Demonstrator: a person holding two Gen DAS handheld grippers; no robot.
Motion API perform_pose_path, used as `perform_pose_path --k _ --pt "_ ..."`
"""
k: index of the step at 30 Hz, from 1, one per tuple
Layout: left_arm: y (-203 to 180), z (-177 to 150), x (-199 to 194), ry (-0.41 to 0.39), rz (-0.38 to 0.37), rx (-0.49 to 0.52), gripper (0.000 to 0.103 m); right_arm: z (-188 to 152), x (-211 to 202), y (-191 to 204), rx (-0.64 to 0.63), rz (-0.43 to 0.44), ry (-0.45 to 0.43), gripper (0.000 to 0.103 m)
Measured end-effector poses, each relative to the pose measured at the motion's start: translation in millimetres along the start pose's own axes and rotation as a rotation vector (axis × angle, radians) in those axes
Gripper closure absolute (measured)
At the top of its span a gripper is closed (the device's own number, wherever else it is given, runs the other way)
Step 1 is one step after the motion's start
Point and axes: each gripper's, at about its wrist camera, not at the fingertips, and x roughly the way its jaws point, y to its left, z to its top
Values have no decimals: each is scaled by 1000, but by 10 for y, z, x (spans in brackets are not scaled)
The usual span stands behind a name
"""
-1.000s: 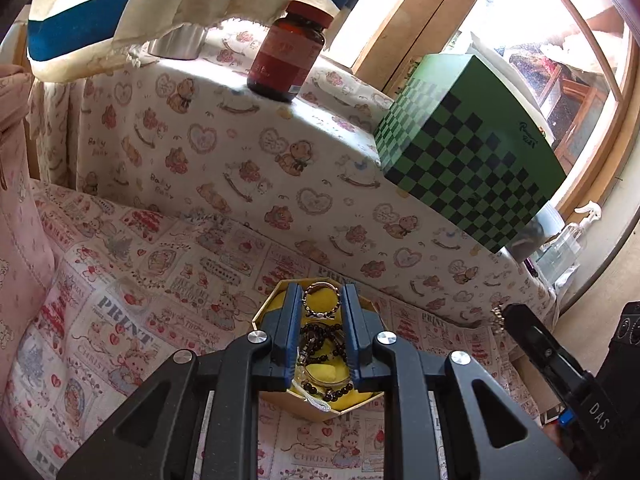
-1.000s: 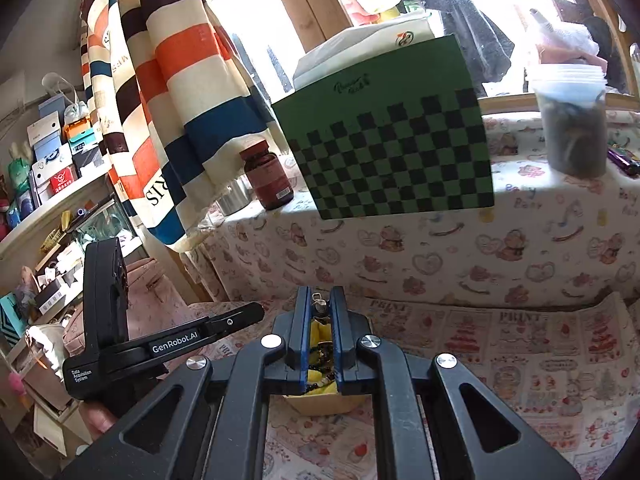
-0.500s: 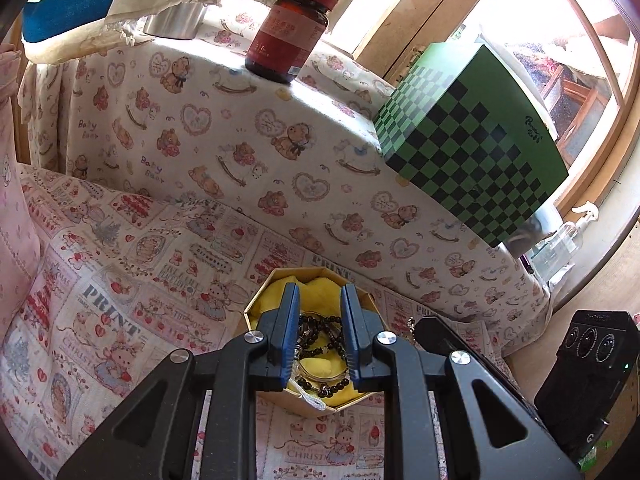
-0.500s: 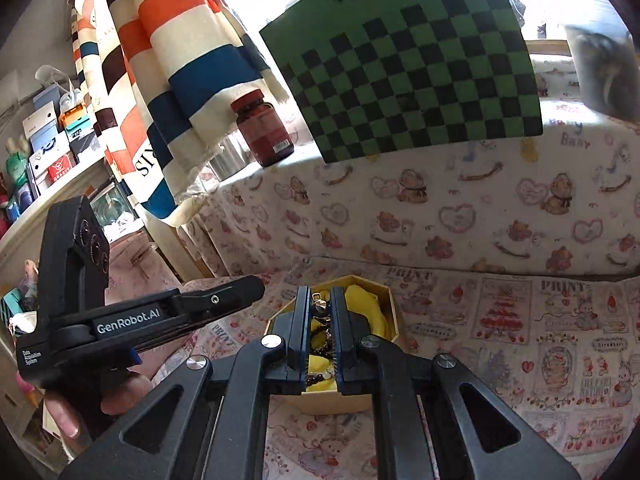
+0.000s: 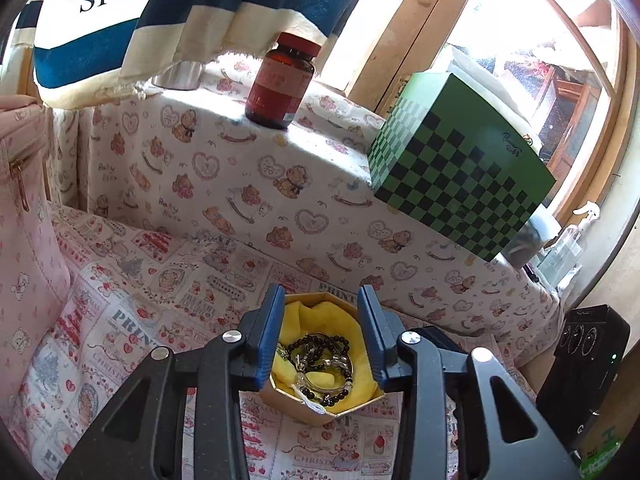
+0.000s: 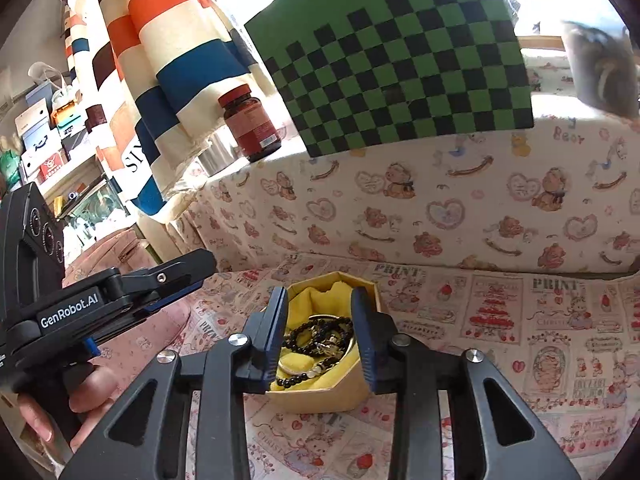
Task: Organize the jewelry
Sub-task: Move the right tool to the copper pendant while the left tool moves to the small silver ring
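Observation:
A hexagonal cardboard box (image 5: 316, 412) lined with yellow cloth sits on the printed tablecloth. Black bead bracelets and a metal bangle (image 5: 320, 356) lie heaped inside it. My left gripper (image 5: 321, 300) hovers just above the box with its jaws opening, and its pads press on nothing. From the other side, my right gripper (image 6: 319, 296) hangs over the same box (image 6: 316, 400), its jaws also opening above the jewelry (image 6: 320, 336), which it does not touch. In the right wrist view the left gripper (image 6: 196, 272) reaches in from the left, held by a hand (image 6: 80, 400).
Behind the box rises a ledge draped in bear-print cloth. On it stand a green checkered box (image 5: 460, 184), a brown bottle (image 5: 282, 84) and a steel cup (image 5: 178, 76). A striped cloth (image 5: 160, 12) hangs above. A pink bag (image 5: 24, 220) borders the left side.
Both grippers' jaws have spread apart. The ring and beads that were pinched between the fingers now lie loose in the box. The right gripper has sunk closer to the box.

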Motion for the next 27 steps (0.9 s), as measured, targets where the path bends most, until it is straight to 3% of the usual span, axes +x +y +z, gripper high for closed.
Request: perform_pose_path --k 5,9,16,27 --pt "-150 -12 -126 -53 28 48 62 117 -321 -42 -60 -92 -52 67" --pt "-352 -66 -253 -93 23 106 58 149 -620 -125 -87 -147 -74 61" --pt "-751 -257 -417 -161 42 226 56 16 -1126 -271 -131 -217 -121 56" --pt "-1066 -489 -457 -200 59 318 32 -189 -1538 -500 -136 -286 -194 45"
